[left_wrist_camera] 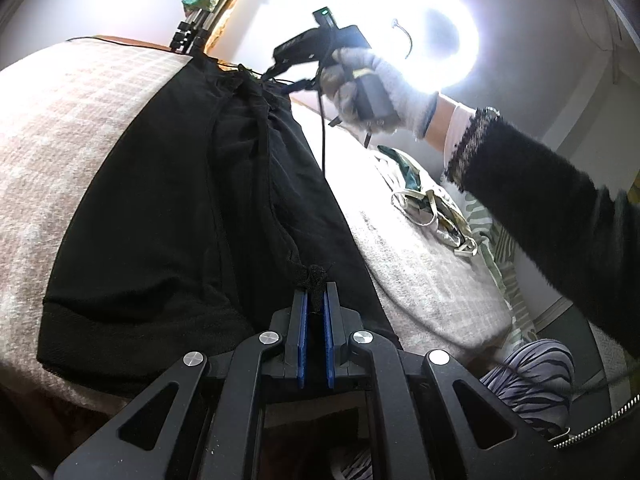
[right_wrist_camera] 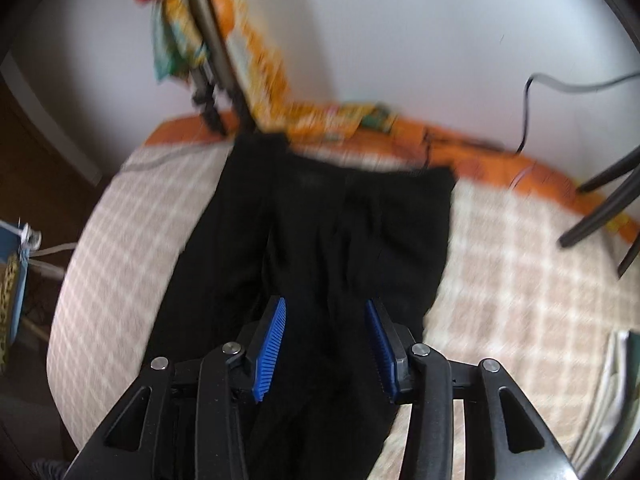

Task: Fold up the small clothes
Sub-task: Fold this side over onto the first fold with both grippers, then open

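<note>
A black garment (left_wrist_camera: 180, 200) lies spread lengthwise on a checked beige blanket (left_wrist_camera: 80, 120). My left gripper (left_wrist_camera: 315, 292) is shut on a bunched bit of the garment's near edge, and a knot of black fabric sticks out past the blue pads. In the right wrist view the same garment (right_wrist_camera: 340, 220) stretches away across the blanket (right_wrist_camera: 500, 260). My right gripper (right_wrist_camera: 325, 302) hovers over its near part, open, with nothing pinched between the blue pads. The left wrist view shows that right gripper (left_wrist_camera: 286, 78) near the garment's far end, held by a gloved hand (left_wrist_camera: 384, 92).
A heap of pale and green clothes (left_wrist_camera: 428, 200) lies on the blanket to the right, with a striped garment (left_wrist_camera: 532, 376) lower down. Black tripod legs (right_wrist_camera: 608, 208) and a cable (right_wrist_camera: 528, 112) stand at the far right. An orange patterned sheet (right_wrist_camera: 480, 152) borders the blanket's far edge.
</note>
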A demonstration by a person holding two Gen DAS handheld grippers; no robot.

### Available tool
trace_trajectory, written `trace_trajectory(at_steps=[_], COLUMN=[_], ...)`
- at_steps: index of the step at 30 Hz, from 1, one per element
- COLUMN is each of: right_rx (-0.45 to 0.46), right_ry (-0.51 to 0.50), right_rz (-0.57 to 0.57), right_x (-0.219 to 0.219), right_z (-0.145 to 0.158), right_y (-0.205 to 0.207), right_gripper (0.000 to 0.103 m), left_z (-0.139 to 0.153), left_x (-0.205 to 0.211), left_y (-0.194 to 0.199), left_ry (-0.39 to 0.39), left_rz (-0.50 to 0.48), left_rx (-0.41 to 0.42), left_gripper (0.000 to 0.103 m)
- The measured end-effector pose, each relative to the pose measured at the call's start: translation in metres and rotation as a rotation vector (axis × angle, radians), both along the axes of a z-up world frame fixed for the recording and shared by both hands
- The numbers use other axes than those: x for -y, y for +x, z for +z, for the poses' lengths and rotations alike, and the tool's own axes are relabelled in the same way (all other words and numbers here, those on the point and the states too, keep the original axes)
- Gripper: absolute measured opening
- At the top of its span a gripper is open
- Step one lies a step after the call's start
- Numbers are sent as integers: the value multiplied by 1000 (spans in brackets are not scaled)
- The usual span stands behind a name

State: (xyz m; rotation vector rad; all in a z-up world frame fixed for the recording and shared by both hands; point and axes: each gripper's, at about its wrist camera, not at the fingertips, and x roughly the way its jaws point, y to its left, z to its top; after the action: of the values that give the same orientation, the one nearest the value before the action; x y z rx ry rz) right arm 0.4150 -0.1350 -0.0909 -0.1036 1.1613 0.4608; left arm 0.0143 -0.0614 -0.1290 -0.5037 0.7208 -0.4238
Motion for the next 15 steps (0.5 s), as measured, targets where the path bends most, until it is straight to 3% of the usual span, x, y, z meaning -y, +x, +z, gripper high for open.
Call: trace_trajectory(at_steps=[1, 5, 6, 13, 14, 15], right_rx=[-6, 4, 15, 29, 25, 2], right_ry=[-15, -82, -92, -6, 33, 93], right_rz=[7, 31, 36, 43, 53, 66], right_x=[-2, -18, -21, -43, -47, -49], right_z=[-5, -13, -11, 8, 10, 12], right_y=[-2, -11, -12, -12, -12, -12], right_gripper=[41, 2, 0, 0, 2, 12], left_z=[0, 2, 2, 0, -1, -1], left_x=[0, 2, 2, 0, 0, 1], left_y=[-1, -3, -3, -5, -5, -6], left_ry=[2, 6, 7, 17, 24, 26], left_rz=[-1, -7, -7, 4, 6, 5], left_rx=[2, 9, 11, 1, -7, -12], left_gripper=[5, 5, 5, 5, 6, 6])
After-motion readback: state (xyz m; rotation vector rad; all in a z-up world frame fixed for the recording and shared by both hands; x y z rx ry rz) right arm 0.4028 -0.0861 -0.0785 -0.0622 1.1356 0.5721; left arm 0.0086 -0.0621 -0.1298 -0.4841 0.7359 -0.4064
